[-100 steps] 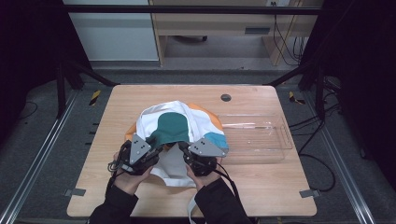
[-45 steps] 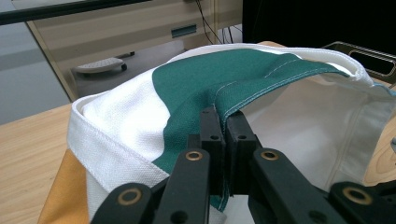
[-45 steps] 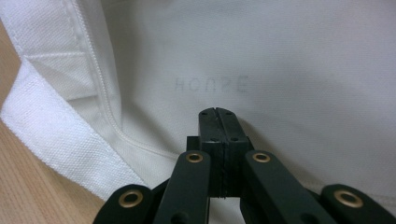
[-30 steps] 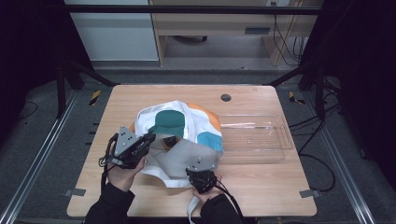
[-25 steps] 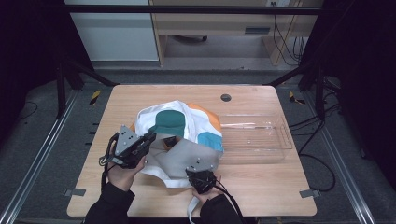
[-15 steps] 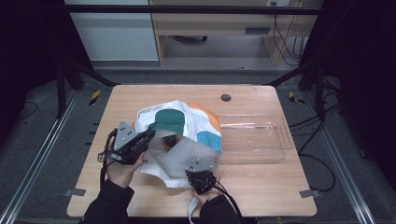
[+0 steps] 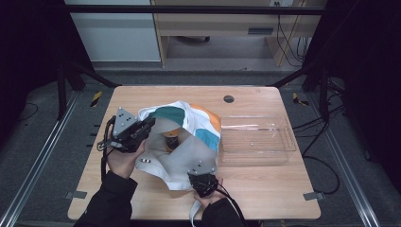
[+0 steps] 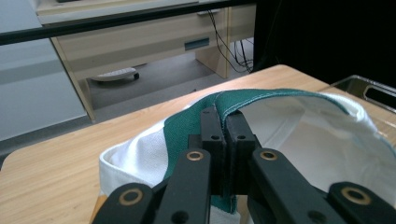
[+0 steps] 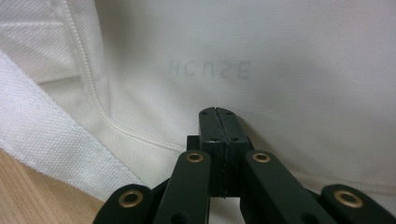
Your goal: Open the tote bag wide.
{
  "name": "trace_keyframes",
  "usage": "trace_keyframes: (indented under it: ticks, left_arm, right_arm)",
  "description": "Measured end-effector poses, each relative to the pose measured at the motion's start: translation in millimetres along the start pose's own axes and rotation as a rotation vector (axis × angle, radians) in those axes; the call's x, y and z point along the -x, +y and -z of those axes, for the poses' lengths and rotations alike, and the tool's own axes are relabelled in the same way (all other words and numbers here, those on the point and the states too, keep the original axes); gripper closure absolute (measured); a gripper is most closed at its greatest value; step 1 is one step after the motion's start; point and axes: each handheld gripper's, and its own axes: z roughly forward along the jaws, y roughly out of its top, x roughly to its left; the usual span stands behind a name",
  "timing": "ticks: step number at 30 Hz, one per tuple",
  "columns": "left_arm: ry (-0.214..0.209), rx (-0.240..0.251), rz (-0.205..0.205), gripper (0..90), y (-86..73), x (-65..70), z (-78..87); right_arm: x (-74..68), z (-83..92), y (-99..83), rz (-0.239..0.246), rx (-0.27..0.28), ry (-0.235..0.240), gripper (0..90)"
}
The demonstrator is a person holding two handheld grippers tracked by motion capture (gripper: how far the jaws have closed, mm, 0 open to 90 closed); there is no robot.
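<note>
A white garment [image 7: 189, 152] with green, teal and orange patches lies bunched in the middle of the wooden table [image 7: 269, 187]. My left gripper [image 7: 149, 124] is at its left side, shut on the green hem [image 8: 261, 95], which it holds raised off the table. The hem runs between the closed jaws [image 8: 224, 117]. My right gripper [image 7: 202, 176] is at the garment's near edge, shut. Its tips [image 9: 218, 113] point at flat white fabric [image 9: 289, 51] printed with faint reversed letters. I see no cloth between those jaws.
A clear plastic tray [image 7: 255, 124] stands right of the garment, its corner also seen past the cloth [image 8: 369, 86]. A round dark grommet [image 7: 229, 99] sits near the table's far edge. Black frame posts flank the table.
My left gripper has risen a little and drawn the green hem up with it, so the cloth stands higher on the left. The right gripper has stayed in place.
</note>
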Motion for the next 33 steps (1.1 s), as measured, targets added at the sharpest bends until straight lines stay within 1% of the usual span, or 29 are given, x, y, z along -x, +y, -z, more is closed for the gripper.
trace_keyframes:
  ticks: [3,5,9,13,17,21,28,33]
  left_arm:
    - [0.004,0.005,0.009,87.6,4.8,-1.8,-3.8]
    - [0.01,0.002,0.007,87.6,6.9,-2.8,-6.8]
    - [0.019,0.014,0.029,87.6,10.5,-5.4,-10.9]
    - [0.039,0.027,0.042,87.7,14.6,-8.4,-14.4]
    - [0.054,0.026,0.048,87.7,18.2,-11.4,-20.0]
    - [0.058,0.019,0.047,87.7,18.2,-13.0,-29.8]
    - [0.061,0.005,0.064,87.6,16.1,-17.9,-45.1]
    - [0.068,-0.007,0.068,87.6,14.1,-22.1,-54.3]
  right_arm:
    - [0.1,-0.1,0.0,-0.003,0.001,0.002,90.0]
    - [0.2,-0.2,0.0,-0.003,0.002,0.002,90.0]
    - [0.2,-0.1,0.0,-0.004,0.002,0.002,90.0]
    - [0.2,-0.1,0.0,-0.004,0.001,0.003,90.0]
    - [0.1,0.1,-0.1,0.0,-0.002,0.001,90.0]
    - [-0.1,0.1,-0.1,0.0,-0.002,-0.001,90.0]
    - [-0.3,0.0,0.0,0.0,-0.002,-0.003,90.0]
    - [-0.2,-0.2,0.0,0.0,-0.002,-0.002,90.0]
